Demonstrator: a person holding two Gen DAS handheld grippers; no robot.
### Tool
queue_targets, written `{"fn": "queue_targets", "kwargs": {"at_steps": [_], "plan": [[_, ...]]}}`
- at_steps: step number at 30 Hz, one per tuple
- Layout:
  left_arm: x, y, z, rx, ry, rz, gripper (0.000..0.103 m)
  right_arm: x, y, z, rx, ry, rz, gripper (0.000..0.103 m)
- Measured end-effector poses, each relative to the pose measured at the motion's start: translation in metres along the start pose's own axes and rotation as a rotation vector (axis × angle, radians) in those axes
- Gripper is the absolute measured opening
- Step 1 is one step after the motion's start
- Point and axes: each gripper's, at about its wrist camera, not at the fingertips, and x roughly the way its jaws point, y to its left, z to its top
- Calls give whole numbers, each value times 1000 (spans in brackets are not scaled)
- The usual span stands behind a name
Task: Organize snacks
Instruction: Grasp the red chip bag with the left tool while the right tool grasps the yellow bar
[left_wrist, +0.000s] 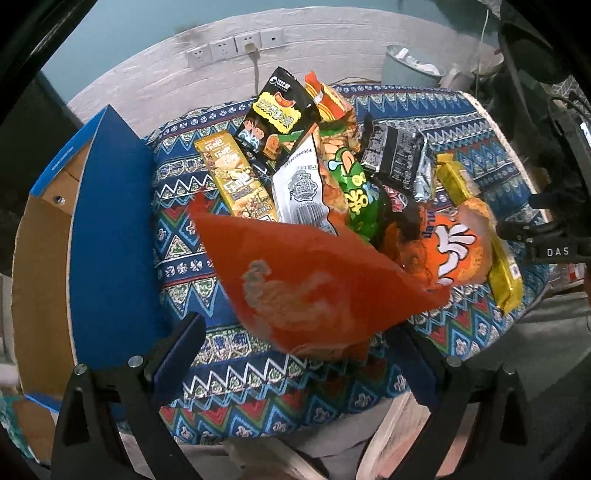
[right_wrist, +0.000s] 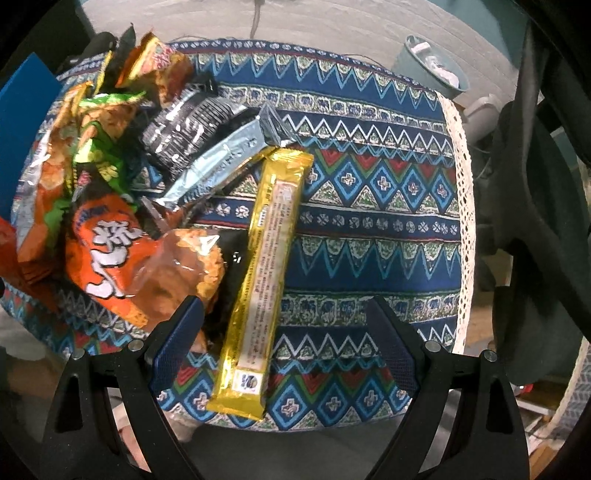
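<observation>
Left gripper (left_wrist: 295, 354) spread wide around crinkly red bag (left_wrist: 314, 280). Right gripper (right_wrist: 284, 354) spread wide; glossy gold bar (right_wrist: 262, 273) between fingers, long axis 12–6 o'clock.

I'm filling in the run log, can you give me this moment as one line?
left gripper: jaws open around red snack bag | right gripper: jaws open astride gold bar | box beside pile
</observation>
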Motion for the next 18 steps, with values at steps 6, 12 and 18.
{"fn": "queue_targets", "kwargs": {"at_steps": [6, 12, 18], "plan": [[21, -1, 8, 9, 19, 32, 98, 13, 2, 6, -1, 9, 1, 81], [37, 3, 18, 2, 26, 4, 98, 23, -6, 8, 47, 28, 54, 68], [46, 2, 24, 38, 20, -37, 98, 32, -23, 12, 109, 20, 107, 54]]}}
